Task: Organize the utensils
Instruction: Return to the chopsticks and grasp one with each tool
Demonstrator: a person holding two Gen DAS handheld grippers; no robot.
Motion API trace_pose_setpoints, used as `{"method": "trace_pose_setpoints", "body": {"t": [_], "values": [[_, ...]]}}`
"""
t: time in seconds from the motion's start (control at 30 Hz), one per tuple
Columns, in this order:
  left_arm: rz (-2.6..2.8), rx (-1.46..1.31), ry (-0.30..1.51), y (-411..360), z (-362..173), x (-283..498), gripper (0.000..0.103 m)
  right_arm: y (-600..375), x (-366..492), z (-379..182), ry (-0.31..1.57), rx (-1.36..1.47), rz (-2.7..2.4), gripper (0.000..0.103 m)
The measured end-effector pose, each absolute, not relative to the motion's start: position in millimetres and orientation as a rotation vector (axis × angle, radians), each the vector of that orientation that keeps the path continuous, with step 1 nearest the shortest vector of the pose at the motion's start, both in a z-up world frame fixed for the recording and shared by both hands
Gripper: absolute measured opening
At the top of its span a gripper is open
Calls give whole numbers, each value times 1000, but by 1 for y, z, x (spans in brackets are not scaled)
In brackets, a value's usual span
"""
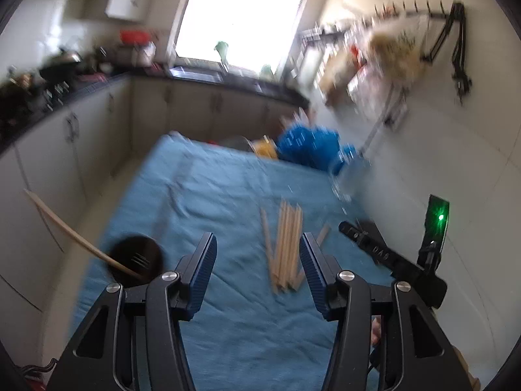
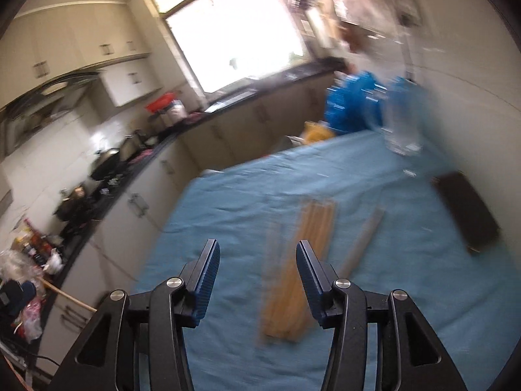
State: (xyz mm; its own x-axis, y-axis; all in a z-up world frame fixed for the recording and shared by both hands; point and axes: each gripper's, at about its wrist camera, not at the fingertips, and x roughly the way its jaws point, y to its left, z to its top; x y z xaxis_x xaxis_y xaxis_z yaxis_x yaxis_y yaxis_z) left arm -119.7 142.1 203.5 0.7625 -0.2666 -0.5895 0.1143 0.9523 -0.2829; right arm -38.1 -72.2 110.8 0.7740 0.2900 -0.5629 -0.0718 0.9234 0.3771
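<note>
At your far left a round dark holder (image 1: 136,259) stands on the blue cloth-covered table (image 1: 208,182) with a long wooden utensil (image 1: 78,233) leaning in it; your left gripper (image 1: 258,272) hangs above the cloth, jaws spread and holding nothing; the bundle of pale wooden chopsticks (image 1: 284,244) lies just ahead beside its right finger; your right gripper (image 2: 257,282) is likewise released and empty above those chopsticks (image 2: 301,270); a dark rectangular block (image 2: 465,210) lies further right.
</note>
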Motion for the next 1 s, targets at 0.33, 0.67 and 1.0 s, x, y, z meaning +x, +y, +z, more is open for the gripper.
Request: {"method": "trace_pose_setpoints", "body": {"t": [0.33,0.67,1.0], "values": [[-185,-175,919,64,103,-11,43,-151,-15,47,837,365,134,53],[-76,-195,1037,55,51,104,43,-156,57,17,915,347,137,52],[-64,-90,1053,40,29,144,37,-139,100,0,950,221,74,42]]}}
